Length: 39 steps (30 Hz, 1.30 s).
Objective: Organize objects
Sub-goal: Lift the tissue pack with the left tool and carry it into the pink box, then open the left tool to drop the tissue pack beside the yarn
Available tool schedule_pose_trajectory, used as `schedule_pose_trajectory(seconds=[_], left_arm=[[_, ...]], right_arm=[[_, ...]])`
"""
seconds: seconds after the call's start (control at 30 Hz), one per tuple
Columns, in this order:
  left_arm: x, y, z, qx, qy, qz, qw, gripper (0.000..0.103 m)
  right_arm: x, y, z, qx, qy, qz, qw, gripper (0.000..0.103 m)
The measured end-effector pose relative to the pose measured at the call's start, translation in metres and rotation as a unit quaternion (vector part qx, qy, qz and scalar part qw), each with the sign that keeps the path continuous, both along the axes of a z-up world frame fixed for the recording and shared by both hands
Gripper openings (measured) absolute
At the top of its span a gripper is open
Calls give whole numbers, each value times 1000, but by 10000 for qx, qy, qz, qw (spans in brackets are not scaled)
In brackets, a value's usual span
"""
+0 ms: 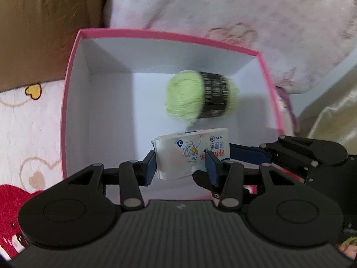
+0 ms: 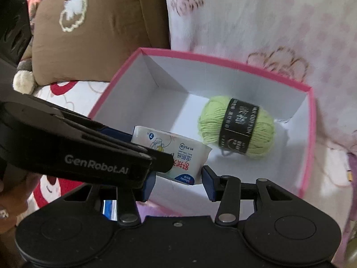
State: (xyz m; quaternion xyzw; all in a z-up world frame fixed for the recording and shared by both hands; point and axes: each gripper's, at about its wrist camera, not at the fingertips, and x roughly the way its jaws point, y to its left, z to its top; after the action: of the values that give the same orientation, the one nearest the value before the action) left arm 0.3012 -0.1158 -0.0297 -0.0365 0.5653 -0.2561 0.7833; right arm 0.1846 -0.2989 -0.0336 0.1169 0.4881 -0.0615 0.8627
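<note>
Two grippers meet over the pink box (image 1: 67, 102): the left gripper (image 1: 180, 165) pinches a wipes packet (image 1: 191, 151) above its near side, seemingly to drop it beside the green yarn ball (image 2: 236, 126) on its floor. The right gripper (image 2: 178, 184) gapes, holding nothing. Beyond the box lie patterned bedding (image 1: 29, 120) and a brown cushion (image 2: 100, 29).

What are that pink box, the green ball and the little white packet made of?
The pink box looks like stiff cardboard, matte pink outside and plain white inside, with creased corners. The green ball is yarn, soft strands under a black paper band. The white packet, held by the left gripper, seems glossy printed plastic film.
</note>
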Motion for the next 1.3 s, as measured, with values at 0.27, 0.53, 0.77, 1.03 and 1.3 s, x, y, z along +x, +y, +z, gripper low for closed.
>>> schedule_pose_trajectory(seconds=[0.27,0.53,0.77,1.03,1.3], left_arm=[[33,-3,-35,379,77,101,9992,44],[50,-10,-53,640,25,144,9978,44],[53,-6,-58,789,-31,255,9966,44],[50,-6,-59,677,-106,298,9972,42],[35,2,-41,790,-613,125,9949,45]], right_arm=[[32,-15,-40,351,37,-298,9989,45],[53,-22,-62,403,120,-556,9976,43],[63,-20,-66,206,334,-583,9975,27],[63,-18,-66,72,302,-654,9974,24],[41,-21,-46,89,108,-545,9984,26]])
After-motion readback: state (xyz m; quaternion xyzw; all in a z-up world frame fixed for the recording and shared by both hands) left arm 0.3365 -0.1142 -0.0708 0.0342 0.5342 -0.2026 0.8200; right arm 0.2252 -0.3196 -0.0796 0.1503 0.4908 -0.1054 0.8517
